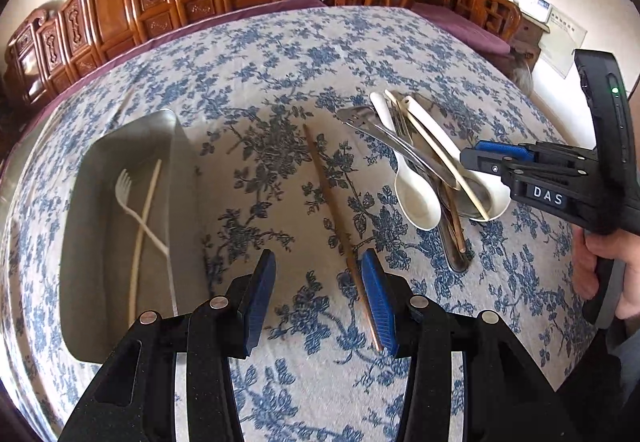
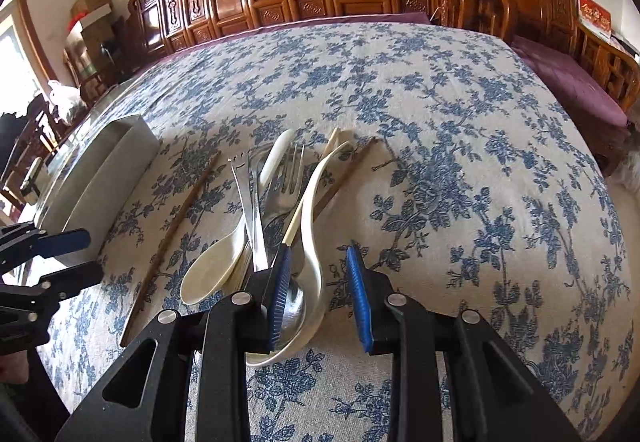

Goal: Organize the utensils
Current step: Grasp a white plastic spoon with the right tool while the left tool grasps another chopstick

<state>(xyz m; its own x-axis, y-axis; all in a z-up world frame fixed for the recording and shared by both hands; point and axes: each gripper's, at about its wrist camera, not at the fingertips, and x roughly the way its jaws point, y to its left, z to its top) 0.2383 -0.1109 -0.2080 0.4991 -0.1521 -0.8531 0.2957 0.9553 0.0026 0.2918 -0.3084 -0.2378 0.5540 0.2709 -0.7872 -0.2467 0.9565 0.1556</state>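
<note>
1. Utensils are lying in a loose heap [image 1: 432, 169] on the floral-clothed counter [image 1: 280, 61]: two white ceramic spoons [image 2: 212, 274], a steel fork [image 2: 288, 173], flat steel pieces and pale chopsticks, all crossing one another.
2. I am seeing a single brown chopstick [image 1: 340, 234] lying alone on the cloth between the heap and a metal tray [image 1: 120, 145].
3. Inside the tray a white plastic fork [image 1: 136, 209] is crossing a pale chopstick [image 1: 144, 238].
4. I am holding the left gripper [image 1: 318, 302] over the near end of the brown chopstick; its jaws are standing spread and pinching nothing, the right pad just beside the stick.
5. I am holding the right gripper [image 2: 320, 298] at the near end of the heap; its jaws are standing apart with only cloth between them, the left pad over the steel spoon bowl [image 2: 294, 306].
</note>
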